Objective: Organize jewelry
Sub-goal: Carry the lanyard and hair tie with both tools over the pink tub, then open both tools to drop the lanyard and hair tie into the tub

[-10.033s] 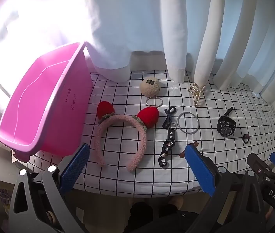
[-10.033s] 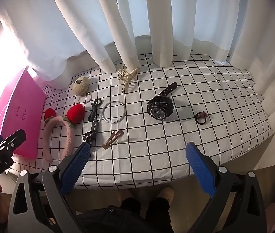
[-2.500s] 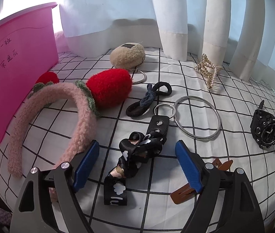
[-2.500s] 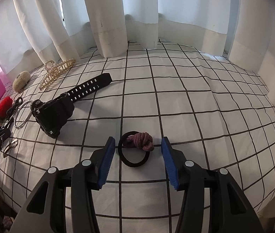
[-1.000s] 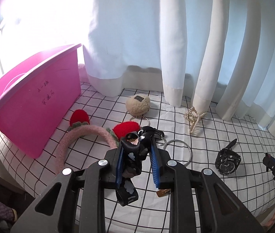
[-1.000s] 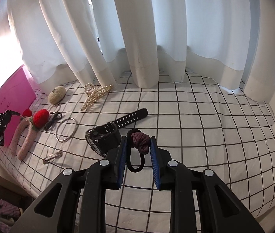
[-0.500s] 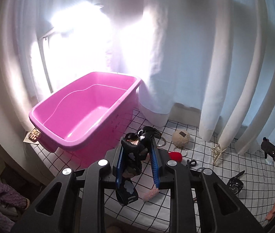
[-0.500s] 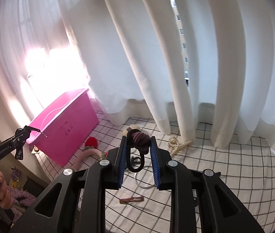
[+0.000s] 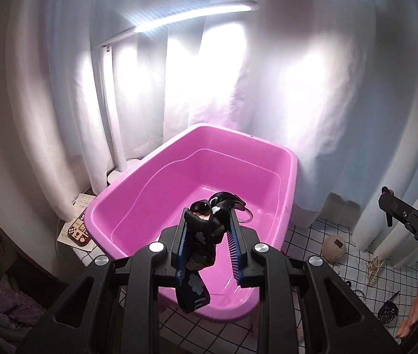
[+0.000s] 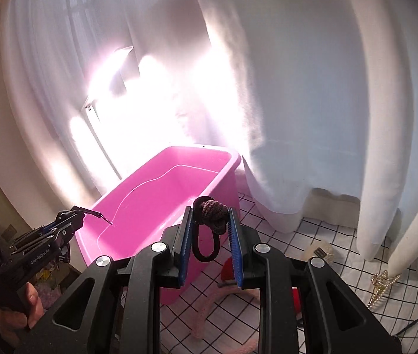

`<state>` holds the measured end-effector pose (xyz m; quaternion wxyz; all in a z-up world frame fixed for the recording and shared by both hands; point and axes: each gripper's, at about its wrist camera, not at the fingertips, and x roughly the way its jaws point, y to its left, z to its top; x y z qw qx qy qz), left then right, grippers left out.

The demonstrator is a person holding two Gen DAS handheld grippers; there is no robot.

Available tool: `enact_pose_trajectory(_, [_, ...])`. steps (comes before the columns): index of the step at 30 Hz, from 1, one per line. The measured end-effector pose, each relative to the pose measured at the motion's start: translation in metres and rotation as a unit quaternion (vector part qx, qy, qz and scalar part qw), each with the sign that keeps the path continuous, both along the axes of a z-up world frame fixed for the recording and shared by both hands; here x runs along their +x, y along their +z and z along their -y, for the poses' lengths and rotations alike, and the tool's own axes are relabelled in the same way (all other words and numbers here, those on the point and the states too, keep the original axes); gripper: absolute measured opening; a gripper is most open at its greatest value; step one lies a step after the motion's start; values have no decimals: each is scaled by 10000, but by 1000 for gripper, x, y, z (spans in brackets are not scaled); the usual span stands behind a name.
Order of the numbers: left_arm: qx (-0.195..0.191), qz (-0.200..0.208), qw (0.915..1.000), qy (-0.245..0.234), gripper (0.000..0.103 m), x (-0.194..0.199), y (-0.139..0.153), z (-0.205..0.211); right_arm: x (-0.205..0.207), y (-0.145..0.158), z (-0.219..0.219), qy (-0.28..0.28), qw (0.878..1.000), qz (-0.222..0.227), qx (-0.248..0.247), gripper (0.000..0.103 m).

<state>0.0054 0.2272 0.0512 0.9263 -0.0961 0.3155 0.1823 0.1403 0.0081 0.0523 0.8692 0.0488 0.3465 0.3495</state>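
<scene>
"DAS" reads in white on the black tool body at right edge of the left wrist view; "GenRobot.AI" reads on the tool at lower left of the right wrist view, gripped by a hand (image 10: 17,309). Left tongs (image 9: 209,253) sit at frame centre, angled down over the pink tub (image 9: 285,183), pinching a black patterned strap (image 9: 200,244) whose metal ring (image 9: 245,215) hangs ahead of the pads. Right tongs (image 10: 210,244) at frame centre, angled down, pinching a black hair tie with a brown knot (image 10: 209,227), above the tub's near right corner (image 10: 226,159). Checked desk (image 10: 312,230) at lower right holds a beige pompom (image 10: 318,250) with a dark label, unreadable, and a pearl claw clip (image 10: 381,286).
</scene>
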Motion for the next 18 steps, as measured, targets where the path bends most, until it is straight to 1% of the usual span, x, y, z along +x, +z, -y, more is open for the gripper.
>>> enact_pose_trajectory(3, [-72,-141,9999,-53,24,18,-7,-28,14,-4,-46,191,9997,-76,-119,23])
enact_pose_trajectory(8, [-292,-594,9978,-45,24,50,-28,-64,35,-20,-105,581,9964,-492,-367,23])
enact_pose_trajectory(11, [-433,-857,9954,18,24,62,-42,-76,43,-32,-129,818,9926,-690,-582,23])
enact_pose_trajectory(18, [-714,-1387,9875,240,24,76,-71,-87,63,-53,-166,1139,9840,-956,-981,23])
